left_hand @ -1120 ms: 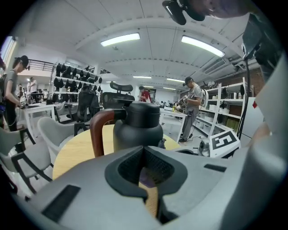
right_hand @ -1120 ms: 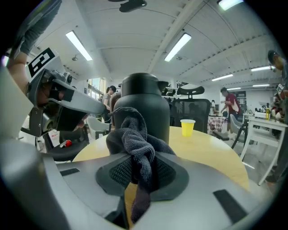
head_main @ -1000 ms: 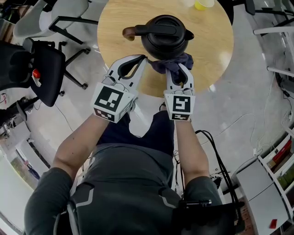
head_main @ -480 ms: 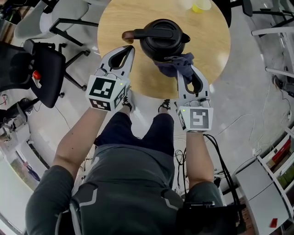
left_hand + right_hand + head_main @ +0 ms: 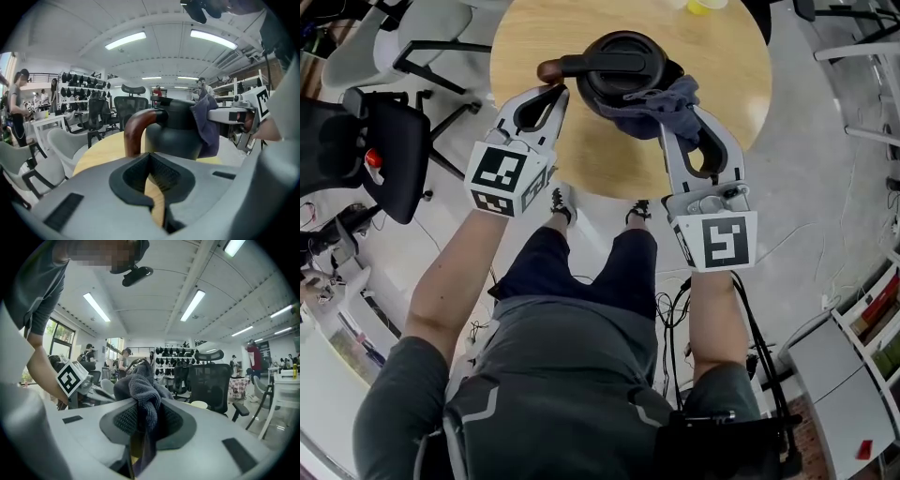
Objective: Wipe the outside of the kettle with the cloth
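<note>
A black kettle with a brown-tipped handle stands on a round wooden table. A dark grey cloth is pressed against the kettle's near right side, and my right gripper is shut on it. In the right gripper view the cloth bunches up between the jaws. My left gripper is shut and empty, its tips just below the handle's end. In the left gripper view the kettle and its handle rise just beyond the jaws, the cloth hanging on its right.
A yellow cup sits at the table's far edge. A black office chair stands on the left, a white chair behind it. Cables lie on the floor to the right, beside shelving.
The right gripper has carried the cloth from the kettle's near side up and round to its right side. The left gripper has shifted left and forward to the handle's end.
</note>
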Demonstrator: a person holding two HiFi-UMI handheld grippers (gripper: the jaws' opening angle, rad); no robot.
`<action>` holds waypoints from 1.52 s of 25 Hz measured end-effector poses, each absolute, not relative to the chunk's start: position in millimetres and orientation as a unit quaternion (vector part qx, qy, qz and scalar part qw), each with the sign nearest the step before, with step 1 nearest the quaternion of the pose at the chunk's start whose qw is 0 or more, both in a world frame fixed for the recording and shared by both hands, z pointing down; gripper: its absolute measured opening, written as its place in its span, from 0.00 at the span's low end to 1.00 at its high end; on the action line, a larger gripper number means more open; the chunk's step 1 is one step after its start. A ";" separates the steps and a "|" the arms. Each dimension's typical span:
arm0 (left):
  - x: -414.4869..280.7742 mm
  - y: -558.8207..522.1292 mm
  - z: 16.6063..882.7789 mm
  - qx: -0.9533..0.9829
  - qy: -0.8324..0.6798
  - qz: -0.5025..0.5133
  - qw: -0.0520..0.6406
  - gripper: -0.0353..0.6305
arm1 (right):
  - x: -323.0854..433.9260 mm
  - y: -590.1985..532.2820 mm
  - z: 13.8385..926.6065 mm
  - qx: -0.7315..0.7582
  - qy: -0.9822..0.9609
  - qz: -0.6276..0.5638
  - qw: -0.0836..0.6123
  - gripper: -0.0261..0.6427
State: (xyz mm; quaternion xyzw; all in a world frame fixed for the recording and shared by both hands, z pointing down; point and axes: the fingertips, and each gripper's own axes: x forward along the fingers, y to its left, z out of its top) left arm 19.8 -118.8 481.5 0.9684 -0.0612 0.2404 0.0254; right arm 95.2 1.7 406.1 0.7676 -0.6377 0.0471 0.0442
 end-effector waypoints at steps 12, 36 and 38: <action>27.1 -130.5 487.8 0.968 -0.047 0.245 0.011 0.07 | 94.9 -1.5 467.6 0.744 -0.658 0.088 0.076 0.18; 47.5 -163.5 483.6 0.974 0.020 0.225 -0.020 0.07 | 75.2 -10.2 545.5 0.708 -0.678 0.150 0.126 0.19; 45.3 -166.0 481.1 0.975 0.010 0.223 -0.015 0.07 | 80.0 -6.4 526.8 0.716 -0.675 0.147 0.101 0.19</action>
